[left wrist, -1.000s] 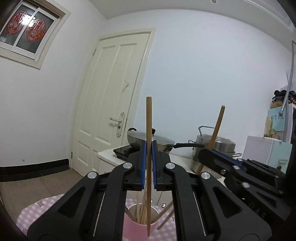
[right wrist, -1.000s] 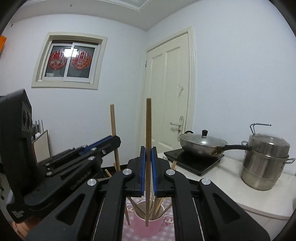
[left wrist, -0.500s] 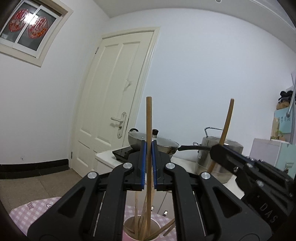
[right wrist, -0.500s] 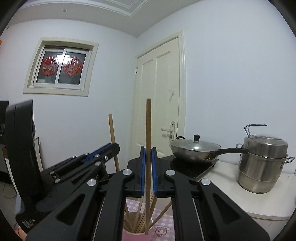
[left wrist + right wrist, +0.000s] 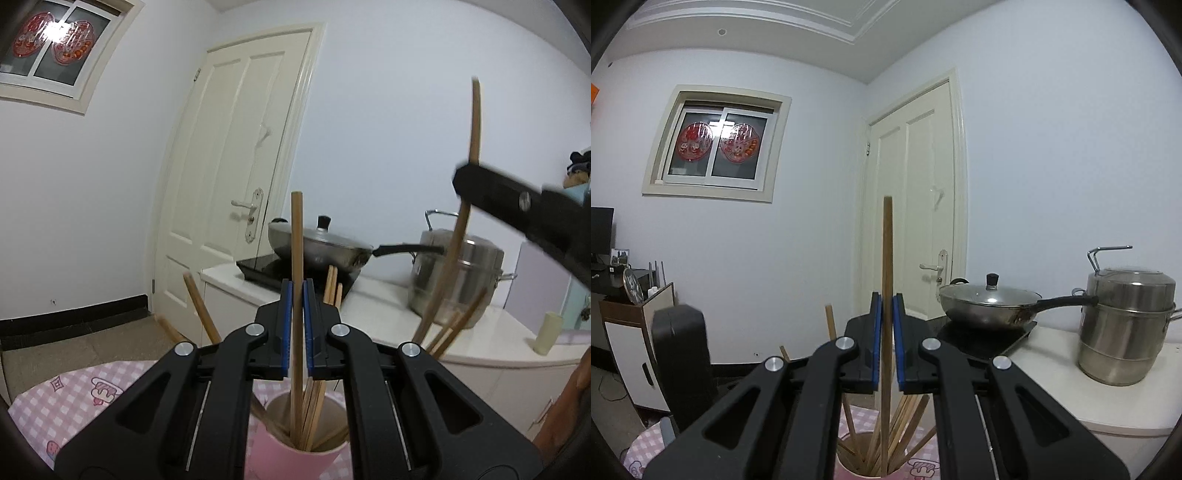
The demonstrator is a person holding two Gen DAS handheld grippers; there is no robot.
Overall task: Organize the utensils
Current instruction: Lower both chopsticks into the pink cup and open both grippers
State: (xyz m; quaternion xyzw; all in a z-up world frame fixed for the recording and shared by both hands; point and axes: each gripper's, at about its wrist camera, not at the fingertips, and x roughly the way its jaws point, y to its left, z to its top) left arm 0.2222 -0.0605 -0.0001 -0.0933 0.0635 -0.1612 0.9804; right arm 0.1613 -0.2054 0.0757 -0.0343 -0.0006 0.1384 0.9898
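Note:
My left gripper (image 5: 297, 291) is shut on an upright wooden chopstick (image 5: 296, 240). The stick's lower end reaches down inside the pink cup (image 5: 264, 452), among several other chopsticks. At the upper right of the left wrist view, my right gripper (image 5: 466, 181) grips a second chopstick (image 5: 475, 118). In the right wrist view, my right gripper (image 5: 886, 302) is shut on that upright chopstick (image 5: 887, 251), whose tip hangs in the mouth of the pink cup (image 5: 839, 463). The black body of the left tool (image 5: 681, 354) shows at the left.
The cup stands on a pink checked cloth (image 5: 74, 398). Behind it a white counter (image 5: 388, 306) carries a lidded wok (image 5: 317, 247) on a black cooktop, a steel stockpot (image 5: 458, 273) and a small cream cup (image 5: 547, 332). A cream door (image 5: 236, 166) stands further back.
My left gripper has sunk and carried its chopstick's lower end down into the pink cup. The right gripper and its stick now sit higher in the left view.

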